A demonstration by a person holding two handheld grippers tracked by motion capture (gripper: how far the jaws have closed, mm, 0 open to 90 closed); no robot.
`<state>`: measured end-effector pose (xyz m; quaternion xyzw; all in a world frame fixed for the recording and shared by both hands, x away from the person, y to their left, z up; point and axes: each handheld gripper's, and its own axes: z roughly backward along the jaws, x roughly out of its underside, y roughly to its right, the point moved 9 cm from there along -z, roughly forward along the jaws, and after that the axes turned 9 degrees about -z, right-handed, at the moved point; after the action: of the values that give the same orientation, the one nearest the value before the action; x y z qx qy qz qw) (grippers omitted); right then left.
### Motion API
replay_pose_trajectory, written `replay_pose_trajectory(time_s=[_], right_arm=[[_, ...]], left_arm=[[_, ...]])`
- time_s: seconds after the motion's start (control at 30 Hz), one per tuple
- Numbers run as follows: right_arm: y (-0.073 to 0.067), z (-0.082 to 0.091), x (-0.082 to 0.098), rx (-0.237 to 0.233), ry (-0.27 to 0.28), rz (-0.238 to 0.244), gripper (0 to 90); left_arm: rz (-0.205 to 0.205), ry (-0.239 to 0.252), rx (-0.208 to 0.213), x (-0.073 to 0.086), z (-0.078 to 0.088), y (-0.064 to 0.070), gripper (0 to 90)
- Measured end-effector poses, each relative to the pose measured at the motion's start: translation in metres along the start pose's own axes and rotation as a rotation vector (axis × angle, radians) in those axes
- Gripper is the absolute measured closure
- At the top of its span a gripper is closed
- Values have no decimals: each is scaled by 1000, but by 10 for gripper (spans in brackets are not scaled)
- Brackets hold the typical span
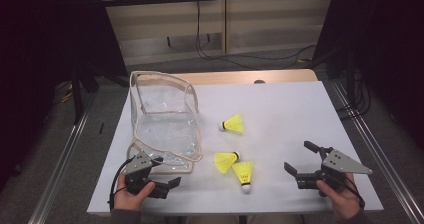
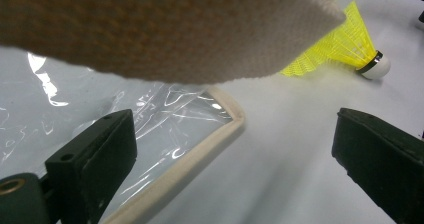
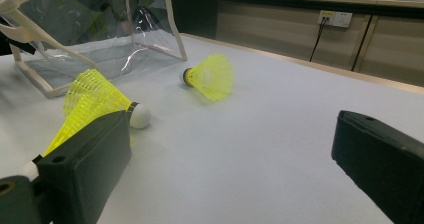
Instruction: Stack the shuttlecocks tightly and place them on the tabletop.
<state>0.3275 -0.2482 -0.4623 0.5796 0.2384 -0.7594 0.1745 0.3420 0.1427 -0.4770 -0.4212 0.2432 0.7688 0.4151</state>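
Note:
A clear plastic pouch (image 1: 165,115) with beige trim stands open on the left of the white table (image 1: 285,101). Three yellow shuttlecocks lie to its right: one (image 1: 233,124) mid-table, two (image 1: 226,160) (image 1: 244,173) side by side nearer me. My left gripper (image 1: 167,171) is open at the pouch's near corner. In its own view the left gripper (image 2: 235,149) straddles the pouch's bottom trim (image 2: 220,129), with a shuttlecock (image 2: 345,49) beyond. My right gripper (image 1: 300,156) is open, right of the shuttlecocks and empty. Its view, the right gripper (image 3: 230,159), faces shuttlecocks (image 3: 210,76) (image 3: 97,96) and the pouch (image 3: 90,29).
The table's near edge runs just under both hands. Metal rails (image 1: 65,154) flank the table on both sides. Cables (image 1: 220,54) trail on the floor beyond the far edge. A blurred beige strap (image 2: 165,29) of the pouch hangs close over the left gripper's camera.

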Motion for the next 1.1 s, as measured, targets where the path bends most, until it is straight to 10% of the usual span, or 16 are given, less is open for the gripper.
replay_pose_trajectory(time_s=[1.1], right_arm=[[1, 0, 0, 2, -1, 2, 19]], left_arm=[[-24, 6, -12, -8, 8, -2, 48]])
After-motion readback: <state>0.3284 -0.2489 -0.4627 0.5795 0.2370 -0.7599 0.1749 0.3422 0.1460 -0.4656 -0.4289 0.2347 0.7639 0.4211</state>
